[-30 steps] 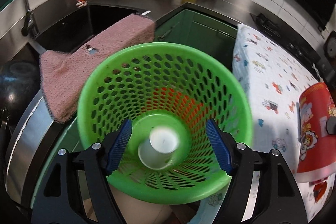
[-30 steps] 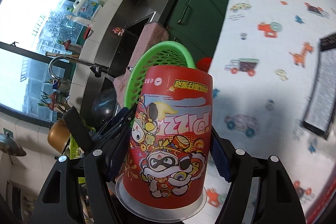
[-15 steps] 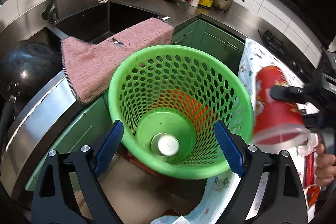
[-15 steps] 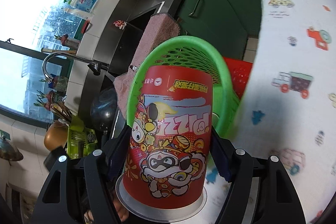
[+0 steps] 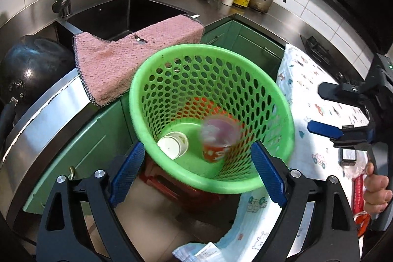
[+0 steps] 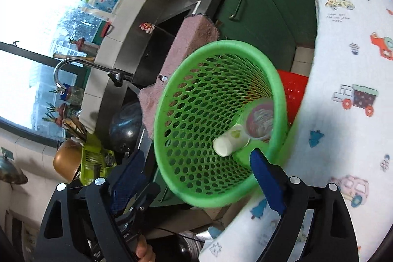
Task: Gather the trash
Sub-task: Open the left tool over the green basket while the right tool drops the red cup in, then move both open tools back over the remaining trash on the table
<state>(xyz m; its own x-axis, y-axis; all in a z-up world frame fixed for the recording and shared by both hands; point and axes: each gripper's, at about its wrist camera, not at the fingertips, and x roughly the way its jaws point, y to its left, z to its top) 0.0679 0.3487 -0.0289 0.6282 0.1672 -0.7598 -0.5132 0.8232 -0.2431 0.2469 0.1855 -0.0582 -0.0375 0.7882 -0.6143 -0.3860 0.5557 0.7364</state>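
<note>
The right gripper (image 6: 199, 178) hangs spread wide and empty just above the rim of the green basket (image 6: 172, 100). Straight ahead and below lies the red snack tub (image 6: 259, 118), mouth up, blurred, beside a white paper cup (image 6: 228, 143) on its side. The left gripper (image 5: 196, 171), also spread and empty, looks into the same basket. More trash likely sits on the cloth-covered worktop (image 6: 343, 65) to the right, nearer the right gripper.

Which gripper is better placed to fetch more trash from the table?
Probably the right gripper: open, empty, beside the cloth-covered table. The left gripper, also open, faces the green basket on the counter side.
</note>
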